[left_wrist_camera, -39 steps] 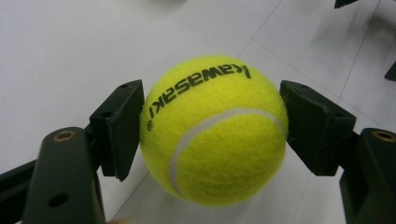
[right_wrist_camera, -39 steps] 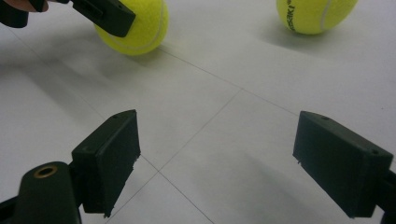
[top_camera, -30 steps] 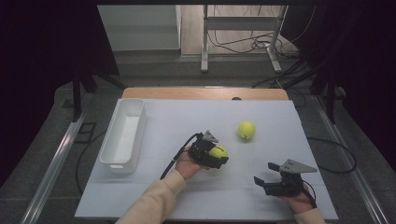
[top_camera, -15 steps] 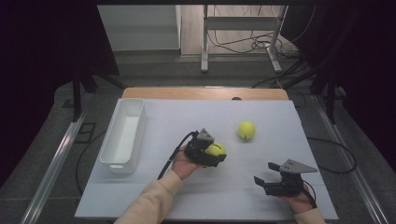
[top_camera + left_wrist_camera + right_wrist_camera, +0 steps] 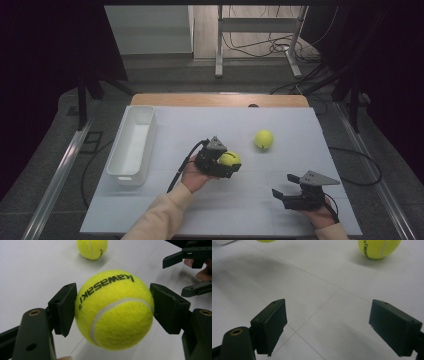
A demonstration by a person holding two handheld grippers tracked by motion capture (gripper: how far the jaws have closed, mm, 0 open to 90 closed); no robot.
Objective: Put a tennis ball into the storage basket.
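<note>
The left gripper (image 5: 227, 165) is clamped on a yellow tennis ball (image 5: 114, 309), one black pad pressing each side of it, and holds it above the white table (image 5: 210, 210) near the middle. In the left gripper view the ball's black lettering faces up and a white seam curves across its front, with its shadow on the surface beneath. The left hand (image 5: 192, 175) wraps the gripper's body, and a cream sleeve (image 5: 155, 220) runs down to the bottom edge of the high view.

The right gripper (image 5: 281, 190) sits low over the table near its front right corner, its jaws apart with nothing between them.

A second tennis ball (image 5: 264, 139) lies on the table beyond both grippers, well apart from the held one. A white tray (image 5: 134, 142) stands along the table's left side.
</note>
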